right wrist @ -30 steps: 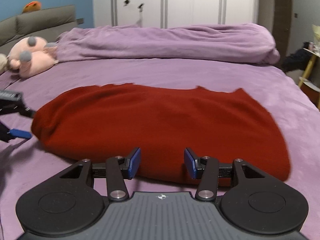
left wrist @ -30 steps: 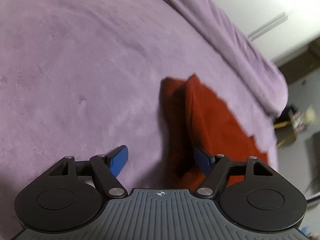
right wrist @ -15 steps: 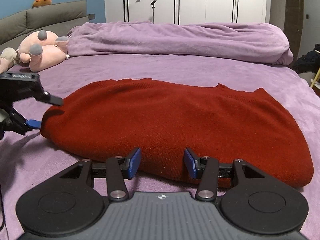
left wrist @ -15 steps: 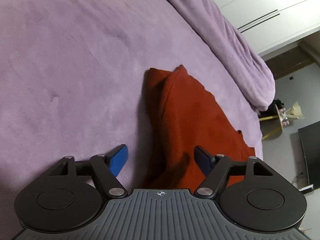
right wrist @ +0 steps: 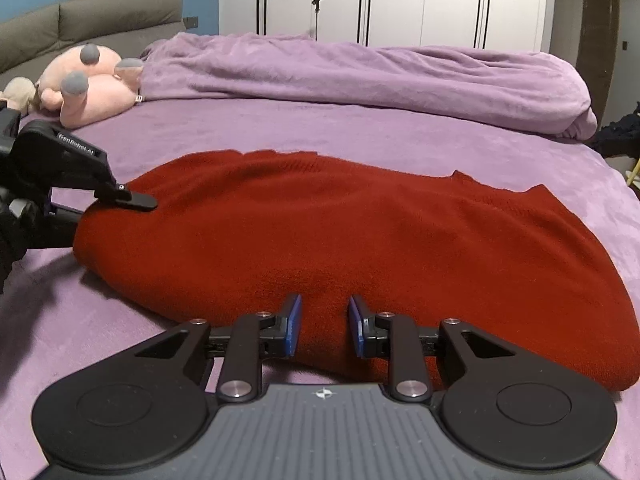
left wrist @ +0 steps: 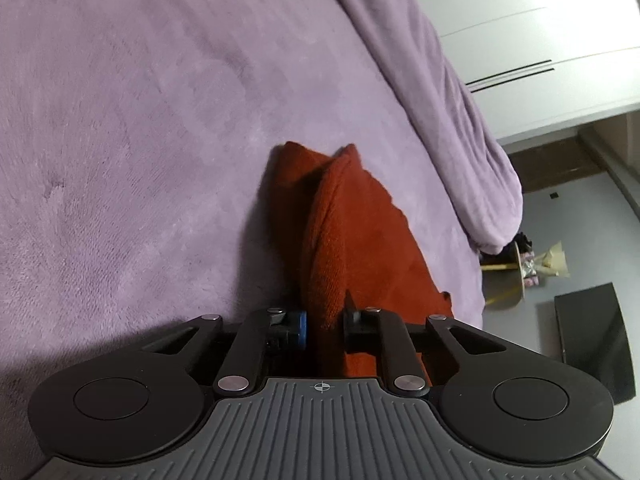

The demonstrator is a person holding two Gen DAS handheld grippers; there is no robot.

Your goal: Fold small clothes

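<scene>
A folded red knit sweater (right wrist: 340,236) lies on the purple bed (right wrist: 400,136). In the left wrist view my left gripper (left wrist: 323,322) is shut on the sweater's (left wrist: 352,240) near folded edge, cloth pinched between the fingers. The same gripper shows in the right wrist view (right wrist: 100,200) clamped on the sweater's left end. My right gripper (right wrist: 323,326) sits at the sweater's near edge with its blue pads (right wrist: 294,326) narrowed around a ridge of the cloth, a gap still between them.
A rumpled purple duvet (right wrist: 360,76) lies along the far side of the bed. A pink plush toy (right wrist: 88,88) rests at the far left by a grey headboard (right wrist: 92,20). White wardrobes (right wrist: 400,0) stand behind. The bed's edge drops off at the right.
My left gripper moved in and shut on the sweater's left edge. My right gripper moved closer to the near edge and its fingers narrowed.
</scene>
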